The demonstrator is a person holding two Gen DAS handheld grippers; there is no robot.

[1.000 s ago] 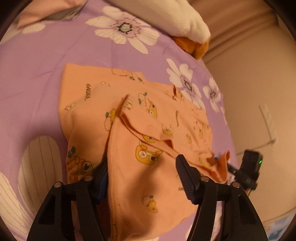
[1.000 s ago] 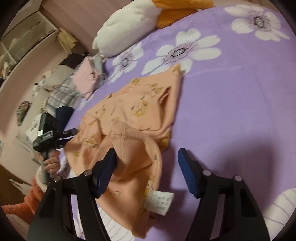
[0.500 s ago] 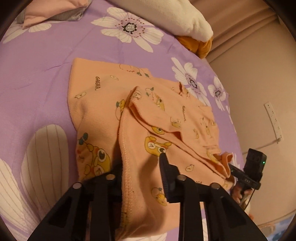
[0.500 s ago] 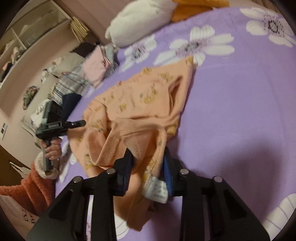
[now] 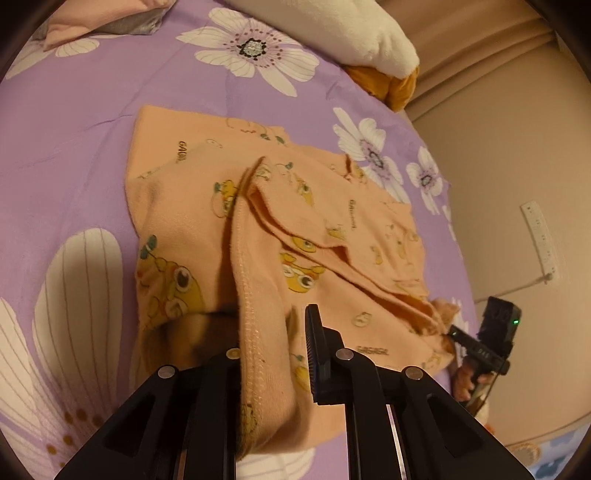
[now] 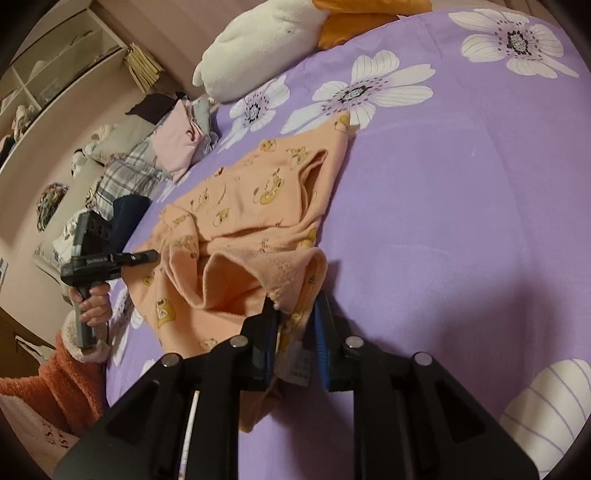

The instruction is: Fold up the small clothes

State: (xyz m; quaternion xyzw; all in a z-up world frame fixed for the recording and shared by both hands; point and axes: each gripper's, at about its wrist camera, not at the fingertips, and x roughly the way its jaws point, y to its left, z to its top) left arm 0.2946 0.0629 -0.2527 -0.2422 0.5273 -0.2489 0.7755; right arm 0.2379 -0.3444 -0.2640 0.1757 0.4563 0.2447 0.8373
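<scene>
1. The orange garment (image 5: 332,229) is lying on the purple bed (image 5: 74,140), below the white pillow (image 5: 332,26).
2. The left hand-held gripper (image 5: 273,354) is closing on its hem (for folding).
3. The right hand-held gripper (image 6: 295,332) is clamping the labelled edge.

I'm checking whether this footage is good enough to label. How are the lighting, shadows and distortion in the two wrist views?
Left wrist view: warm dim light, fisheye bending, dark corners, and a shadow under the orange garment beside the left tool. Right wrist view: same warm cast, with a broad shadow on the purple sheet near the right tool.
</scene>
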